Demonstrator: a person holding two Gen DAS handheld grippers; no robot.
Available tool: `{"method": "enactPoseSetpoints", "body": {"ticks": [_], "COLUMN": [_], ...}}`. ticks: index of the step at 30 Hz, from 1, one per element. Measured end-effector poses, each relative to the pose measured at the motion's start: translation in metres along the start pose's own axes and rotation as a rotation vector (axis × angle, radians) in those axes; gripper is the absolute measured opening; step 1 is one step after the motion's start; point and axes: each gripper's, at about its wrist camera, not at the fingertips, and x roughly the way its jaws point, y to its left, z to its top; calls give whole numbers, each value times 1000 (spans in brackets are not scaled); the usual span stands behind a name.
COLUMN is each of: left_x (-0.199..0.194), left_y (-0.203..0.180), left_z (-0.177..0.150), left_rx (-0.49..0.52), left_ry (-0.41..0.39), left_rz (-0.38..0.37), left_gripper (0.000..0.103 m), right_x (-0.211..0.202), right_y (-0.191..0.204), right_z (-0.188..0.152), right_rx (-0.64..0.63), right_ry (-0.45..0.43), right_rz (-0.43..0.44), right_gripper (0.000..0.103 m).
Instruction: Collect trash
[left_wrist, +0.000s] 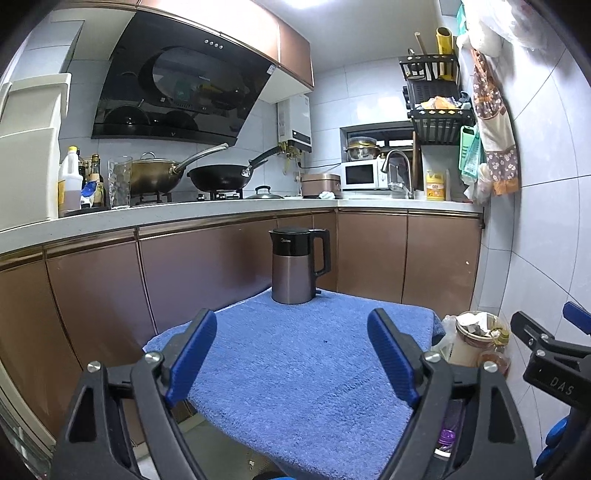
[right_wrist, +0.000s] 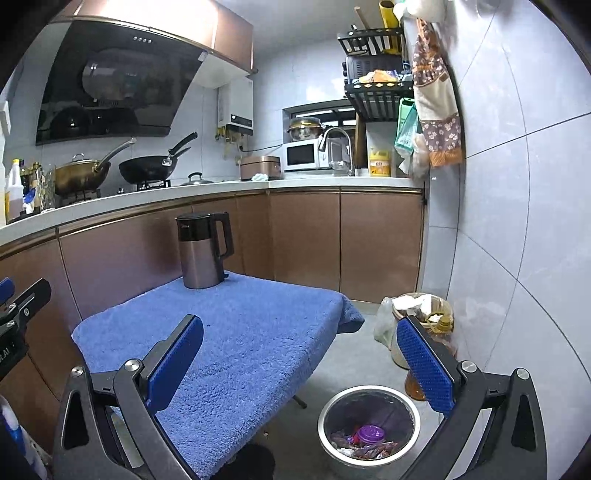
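Both jaws spread, nothing pinched: left gripper (left_wrist: 291, 354), right gripper (right_wrist: 301, 363). Desk (right_wrist: 236, 332) bare except kettle (right_wrist: 202, 251). Risk: sweeping near kettle could tip it; purple-lidded trash already in bin (right_wrist: 369, 424) beside desk.

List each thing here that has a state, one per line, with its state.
left tongs: open, nothing between them
right tongs: open, nothing between them
kettle: upright on the blue towel, lid shut
metal bin: on the floor, uncovered, trash and a purple cap inside
beige bin: by the wall, filled to the rim
black wok: on the stove, uncovered
gold wok: lid on
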Motion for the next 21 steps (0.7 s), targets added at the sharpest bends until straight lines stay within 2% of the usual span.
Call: {"method": "enactPoseSetpoints", "body": {"ticks": [21], "left_x": [-9], "left_y": [-6], "left_z": [-6], "left_rx": [23], "left_ry": [-25], "left_rz": [9], "left_gripper": [83], "right_x": [-8], "right_y": [-16], "right_z": [-4], "right_rx": [28], "right_ry": [-5], "right_rz": [-3], "right_gripper": [103]}}
